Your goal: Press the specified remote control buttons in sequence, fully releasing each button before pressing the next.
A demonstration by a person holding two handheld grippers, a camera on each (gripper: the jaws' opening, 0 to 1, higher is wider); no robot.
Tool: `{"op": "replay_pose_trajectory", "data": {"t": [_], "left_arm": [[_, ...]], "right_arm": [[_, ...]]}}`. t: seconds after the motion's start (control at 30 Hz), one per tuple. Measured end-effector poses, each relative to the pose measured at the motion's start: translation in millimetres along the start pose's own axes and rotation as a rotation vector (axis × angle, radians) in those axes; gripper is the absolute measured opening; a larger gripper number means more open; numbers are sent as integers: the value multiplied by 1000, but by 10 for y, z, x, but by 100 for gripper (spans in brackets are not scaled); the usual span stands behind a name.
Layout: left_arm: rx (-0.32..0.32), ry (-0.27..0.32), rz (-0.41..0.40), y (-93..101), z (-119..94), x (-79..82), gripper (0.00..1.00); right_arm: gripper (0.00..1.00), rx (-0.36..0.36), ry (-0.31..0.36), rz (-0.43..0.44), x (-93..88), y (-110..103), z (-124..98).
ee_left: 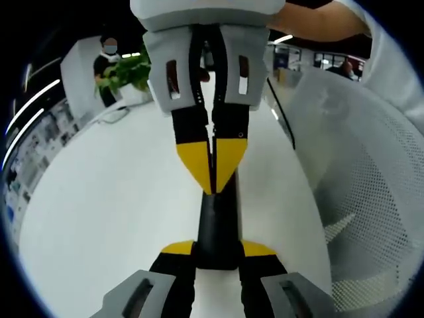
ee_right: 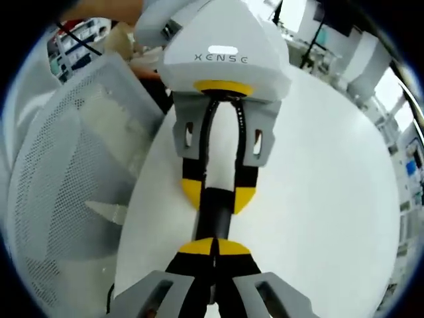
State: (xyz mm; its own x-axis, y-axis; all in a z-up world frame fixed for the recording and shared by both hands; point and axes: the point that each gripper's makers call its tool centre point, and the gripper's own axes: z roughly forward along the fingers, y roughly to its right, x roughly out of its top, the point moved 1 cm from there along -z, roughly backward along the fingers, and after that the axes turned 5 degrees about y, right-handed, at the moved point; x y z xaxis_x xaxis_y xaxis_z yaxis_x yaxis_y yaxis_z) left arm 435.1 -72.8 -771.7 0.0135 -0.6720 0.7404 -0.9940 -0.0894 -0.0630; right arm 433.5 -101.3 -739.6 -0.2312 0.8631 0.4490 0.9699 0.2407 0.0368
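Left gripper (ee_left: 216, 250) clamped on black remote (ee_left: 217, 225), steadying it; right gripper (ee_right: 214, 248) pinched shut, tips pressing a button.

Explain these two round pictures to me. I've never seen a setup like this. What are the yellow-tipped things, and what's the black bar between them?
A person holds a two-jaw gripping tool in each hand, and each tool carries a fisheye camera looking along its own jaws. So each picture shows its own tool at the bottom and the other one facing it at the top. The left tool is clamped on a black remote, held over a white table. The right tool has its jaws shut, with the tips at the remote's far end, apparently pressing a button. A white mesh chair stands beside the table.
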Motion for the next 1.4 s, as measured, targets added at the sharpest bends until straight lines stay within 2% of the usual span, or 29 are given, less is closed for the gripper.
{"op": "replay_pose_trajectory", "data": {"t": [1.4], "left_arm": [[-2,15,-5,5,-6,5,23]], "right_arm": [[0,50,-4,21,-61,-59,228]]}}
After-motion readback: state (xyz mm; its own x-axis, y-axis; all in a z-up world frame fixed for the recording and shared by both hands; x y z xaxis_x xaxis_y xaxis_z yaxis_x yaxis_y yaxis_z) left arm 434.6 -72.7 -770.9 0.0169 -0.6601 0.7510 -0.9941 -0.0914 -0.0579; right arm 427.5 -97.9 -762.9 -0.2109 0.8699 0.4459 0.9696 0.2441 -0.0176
